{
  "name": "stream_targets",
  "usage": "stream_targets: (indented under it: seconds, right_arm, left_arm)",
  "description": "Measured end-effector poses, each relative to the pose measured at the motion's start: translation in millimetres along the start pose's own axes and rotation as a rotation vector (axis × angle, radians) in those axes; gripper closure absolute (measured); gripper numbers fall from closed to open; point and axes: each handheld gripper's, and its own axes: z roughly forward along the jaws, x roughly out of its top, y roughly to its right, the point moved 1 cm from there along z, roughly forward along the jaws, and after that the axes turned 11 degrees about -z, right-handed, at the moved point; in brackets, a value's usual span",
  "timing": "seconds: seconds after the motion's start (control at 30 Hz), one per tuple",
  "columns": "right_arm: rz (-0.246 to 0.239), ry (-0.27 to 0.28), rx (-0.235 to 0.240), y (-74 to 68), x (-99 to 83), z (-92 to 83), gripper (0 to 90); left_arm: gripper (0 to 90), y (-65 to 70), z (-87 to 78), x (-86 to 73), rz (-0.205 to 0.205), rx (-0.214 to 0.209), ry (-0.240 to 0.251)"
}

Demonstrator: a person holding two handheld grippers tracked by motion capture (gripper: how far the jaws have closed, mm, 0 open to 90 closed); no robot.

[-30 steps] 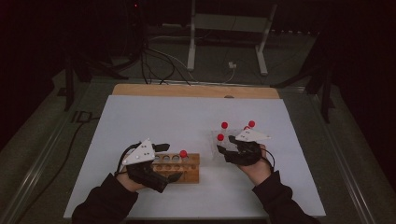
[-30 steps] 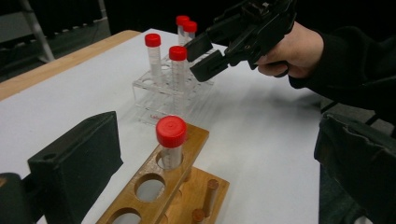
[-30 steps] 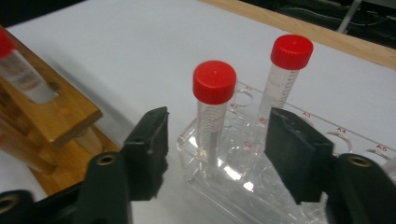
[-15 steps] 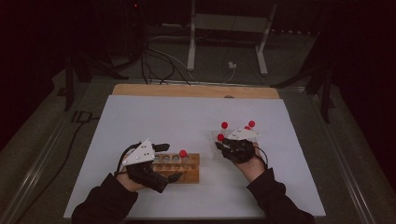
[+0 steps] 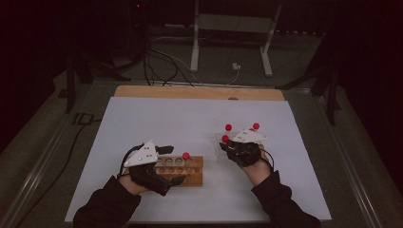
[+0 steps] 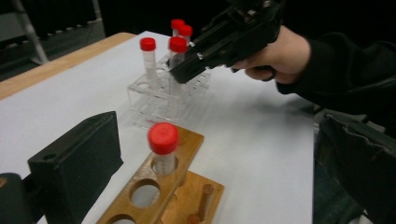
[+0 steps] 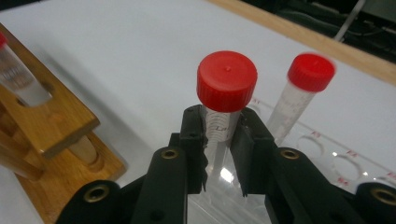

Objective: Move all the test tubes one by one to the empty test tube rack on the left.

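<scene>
A clear plastic rack (image 5: 219, 154) on the white table holds several red-capped tubes. My right gripper (image 7: 217, 126) has just been closing and is now shut on one upright red-capped tube (image 7: 226, 79), just below its cap, while the tube still stands in the clear rack (image 7: 327, 149). Another tube (image 7: 306, 88) stands right behind it. In the high view my right gripper (image 5: 228, 146) is at the rack's near left corner. My left gripper (image 5: 168, 165) is open, its jaws straddling the left end of the wooden rack (image 5: 190, 172). One red-capped tube (image 5: 186, 156) stands in that rack.
The wooden rack (image 6: 182, 196) has several empty holes. A wooden strip (image 5: 199, 92) runs along the table's far edge, with cables and a metal stand on the dark floor beyond. White table surface lies open between and beyond the two racks.
My right gripper shifted slightly left to the nearest tube in the clear rack and its jaws closed on it. The left hand and the wooden rack kept still.
</scene>
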Motion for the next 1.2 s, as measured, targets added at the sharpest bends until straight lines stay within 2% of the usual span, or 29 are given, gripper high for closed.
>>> stream_targets:
  seconds: [0.07,0.1,0.43,0.63,0.8,1.07,1.2]
  right_arm:
    - [-0.003,0.015,-0.004,-0.1,2.8,-4.5,74.6]
    - [-0.006,0.023,-0.01,-0.4,4.4,-7.1,74.6]
    - [-0.024,0.096,-0.042,-3.3,19.1,-36.5,74.6]
    - [-0.029,0.133,-0.016,-9.5,27.6,-56.0,74.6]
    - [-0.04,0.117,0.029,-19.6,24.4,-62.2,74.6]
    - [-0.048,0.053,0.093,-35.0,5.6,-60.2,74.6]
    - [-0.05,0.033,0.117,-41.0,-2.4,-59.3,74.6]
  left_arm:
    - [1.4,0.0,-0.3,1.4,-0.004,0.015,0.007]
    - [1.4,-0.1,-0.6,2.0,-0.004,-0.002,0.006]
    - [1.5,4.4,0.3,6.9,0.016,-0.015,0.0]
    - [1.5,7.5,2.9,12.6,0.018,-0.028,0.001]
    - [1.5,12.4,7.0,18.2,0.028,-0.041,0.003]
    - [1.5,20.5,17.0,26.2,0.048,-0.075,-0.006]
    - [1.6,24.5,25.5,26.2,0.037,-0.104,-0.01]
